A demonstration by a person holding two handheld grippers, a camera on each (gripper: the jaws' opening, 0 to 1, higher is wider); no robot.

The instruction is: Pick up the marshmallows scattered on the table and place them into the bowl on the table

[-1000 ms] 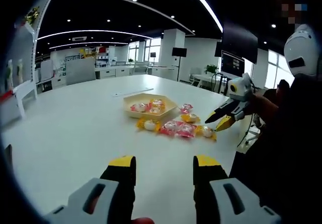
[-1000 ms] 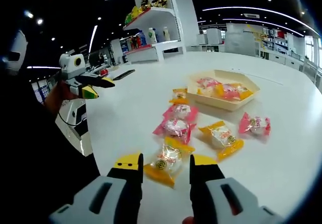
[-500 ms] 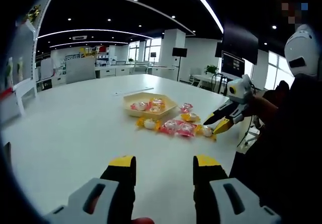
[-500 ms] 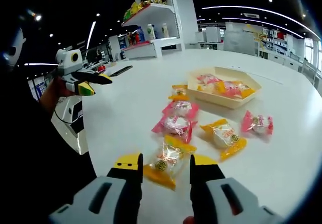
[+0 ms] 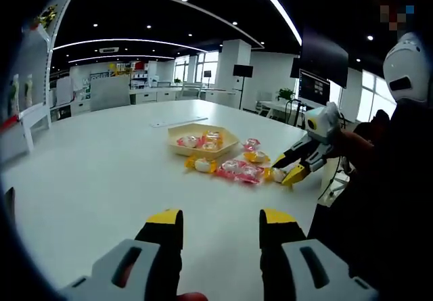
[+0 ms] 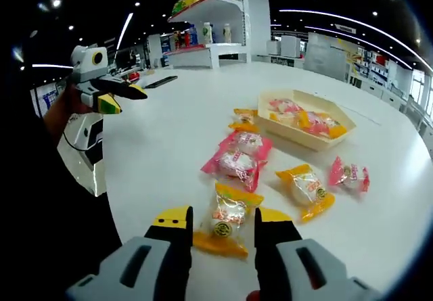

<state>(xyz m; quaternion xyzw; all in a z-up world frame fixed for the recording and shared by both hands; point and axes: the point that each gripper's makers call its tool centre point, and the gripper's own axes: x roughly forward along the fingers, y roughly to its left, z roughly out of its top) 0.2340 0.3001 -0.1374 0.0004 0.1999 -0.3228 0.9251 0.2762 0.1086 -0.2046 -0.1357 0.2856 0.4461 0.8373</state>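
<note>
A beige hexagonal bowl on the white table holds several wrapped marshmallows. Loose ones lie in front of it: two pink, a yellow, a pink, and a yellow beside the bowl. My right gripper is open and low over the table, with a yellow-wrapped marshmallow lying between its jaws. In the left gripper view the right gripper sits at the near end of the marshmallow cluster. My left gripper is open with nothing in it, held off the table's edge, away from the marshmallows.
A person stands at the table edge holding both grippers. White shelves with goods stand behind the table. A dark flat object lies at the far side and a thin white strip beyond the bowl.
My right gripper has come forward and down, so the yellow-wrapped marshmallow now lies further in between its jaws. The left gripper has barely moved.
</note>
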